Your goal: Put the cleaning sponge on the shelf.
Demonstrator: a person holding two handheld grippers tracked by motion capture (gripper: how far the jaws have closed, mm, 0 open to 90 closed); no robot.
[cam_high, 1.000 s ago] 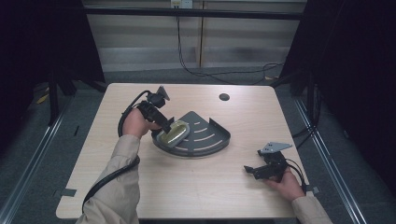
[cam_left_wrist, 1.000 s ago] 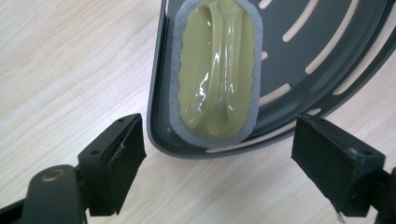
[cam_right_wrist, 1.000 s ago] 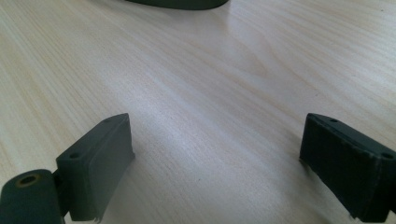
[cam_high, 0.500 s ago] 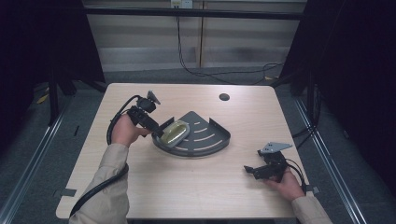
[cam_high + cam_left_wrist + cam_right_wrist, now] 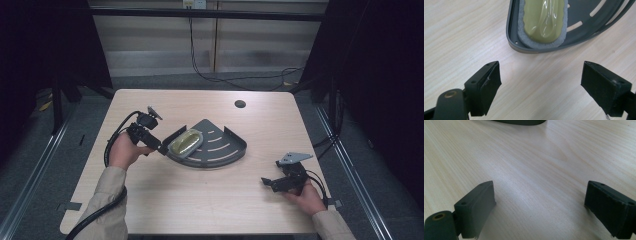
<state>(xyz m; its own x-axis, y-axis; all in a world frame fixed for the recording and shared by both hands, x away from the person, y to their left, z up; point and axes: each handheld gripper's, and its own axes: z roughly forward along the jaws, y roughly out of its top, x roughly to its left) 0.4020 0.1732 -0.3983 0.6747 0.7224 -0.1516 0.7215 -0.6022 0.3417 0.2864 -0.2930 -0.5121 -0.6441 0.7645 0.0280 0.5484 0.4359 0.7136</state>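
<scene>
Light wood-grain table (image 5: 200,200) carries a dark grey quarter-round slotted shelf tray (image 5: 222,150); the olive-yellow sponge with grey scrub pad (image 5: 184,142) lies in its left corner. Left gripper (image 5: 540,82) is just beside the tray, jaws wide, nothing held: placing looks done, next is retreat. Right gripper (image 5: 539,210) rests well apart, jaws spread, nothing blocking.
</scene>
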